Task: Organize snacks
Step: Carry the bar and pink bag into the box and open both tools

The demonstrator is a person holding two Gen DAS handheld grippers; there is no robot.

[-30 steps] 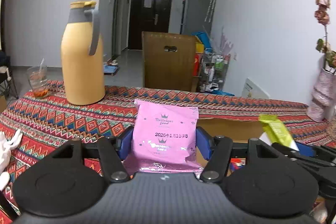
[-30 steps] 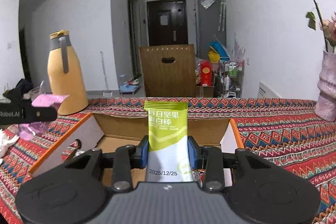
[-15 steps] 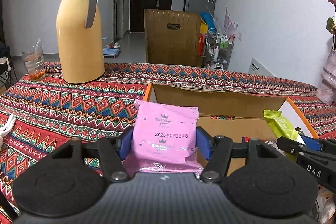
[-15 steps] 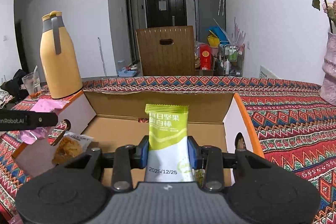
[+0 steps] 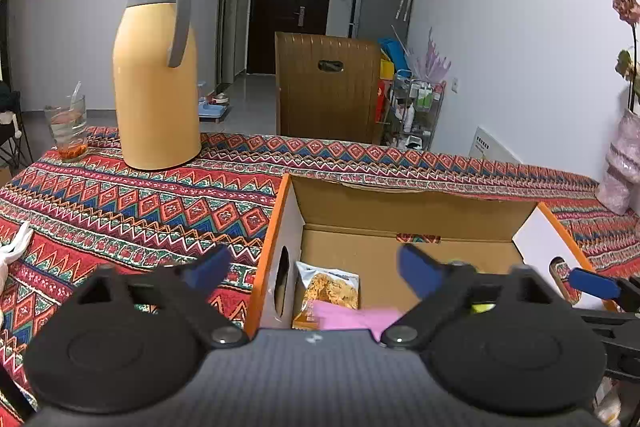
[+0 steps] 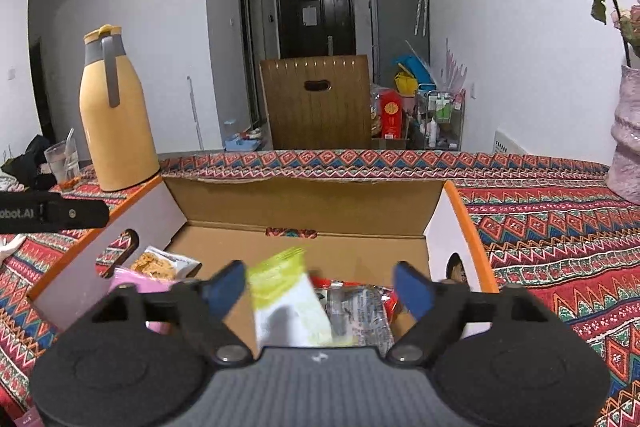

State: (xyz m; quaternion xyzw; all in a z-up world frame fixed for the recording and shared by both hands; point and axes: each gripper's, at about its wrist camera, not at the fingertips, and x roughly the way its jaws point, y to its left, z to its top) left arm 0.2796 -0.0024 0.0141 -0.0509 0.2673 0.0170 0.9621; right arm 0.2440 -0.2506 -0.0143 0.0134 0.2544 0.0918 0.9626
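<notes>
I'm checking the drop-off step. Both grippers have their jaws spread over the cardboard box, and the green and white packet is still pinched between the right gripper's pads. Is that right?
Not quite. The right gripper no longer pinches the green and white packet: in the right wrist view its jaws are opening, clear of the blurred, tilted packet above the cardboard box. The left gripper is indeed spread over the box.

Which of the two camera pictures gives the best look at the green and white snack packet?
The right wrist view. There the green and white packet sits mid-frame, blurred, between the opening jaws of the right gripper, above the cardboard box. The left wrist view shows only a sliver of bright green behind the left gripper's finger.
</notes>
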